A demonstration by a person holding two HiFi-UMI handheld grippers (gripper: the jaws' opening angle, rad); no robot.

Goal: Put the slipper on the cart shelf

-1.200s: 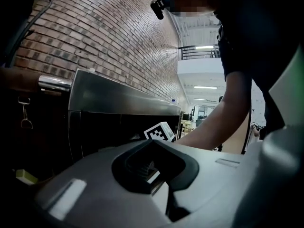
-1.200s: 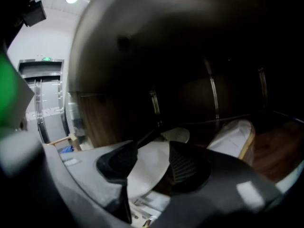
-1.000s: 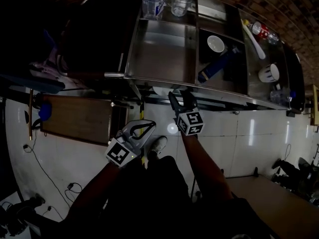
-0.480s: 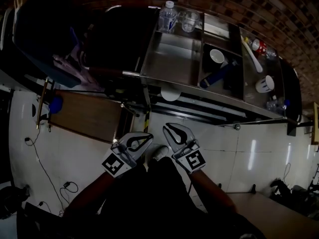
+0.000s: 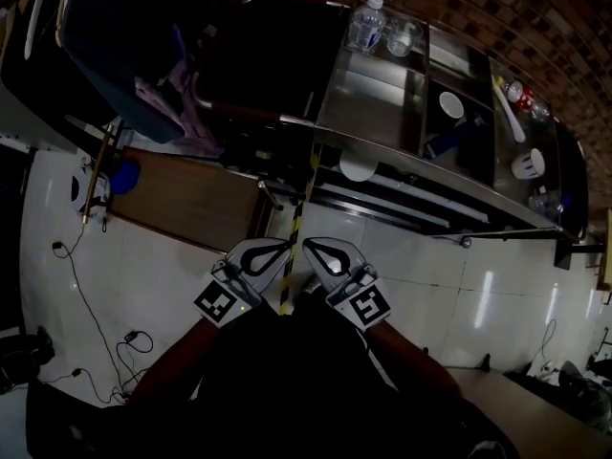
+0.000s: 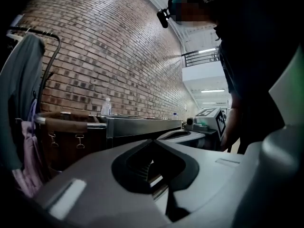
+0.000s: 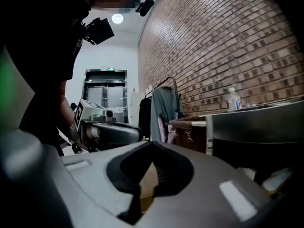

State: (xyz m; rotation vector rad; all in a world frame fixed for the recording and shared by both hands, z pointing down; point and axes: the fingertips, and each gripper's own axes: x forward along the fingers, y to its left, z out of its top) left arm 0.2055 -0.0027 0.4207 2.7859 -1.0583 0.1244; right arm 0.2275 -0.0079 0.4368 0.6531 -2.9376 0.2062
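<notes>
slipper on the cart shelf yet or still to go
Looks done: a pale rounded thing, probably the slipper, lies on the cart's lower shelf. In hand: nothing; the left gripper is shut and empty, and the right gripper has just closed its jaws on nothing. Left: nothing visible.

The left gripper [image 5: 283, 247] and right gripper [image 5: 308, 248] are held side by side, both empty with fingers [image 6: 95, 175] pressed together; the right's have just closed.

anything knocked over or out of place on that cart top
The blue bottle lies slanted on its side in the cart's middle compartment, beside the white bowl, while the clear water bottle stands upright. No spill shows.
</notes>
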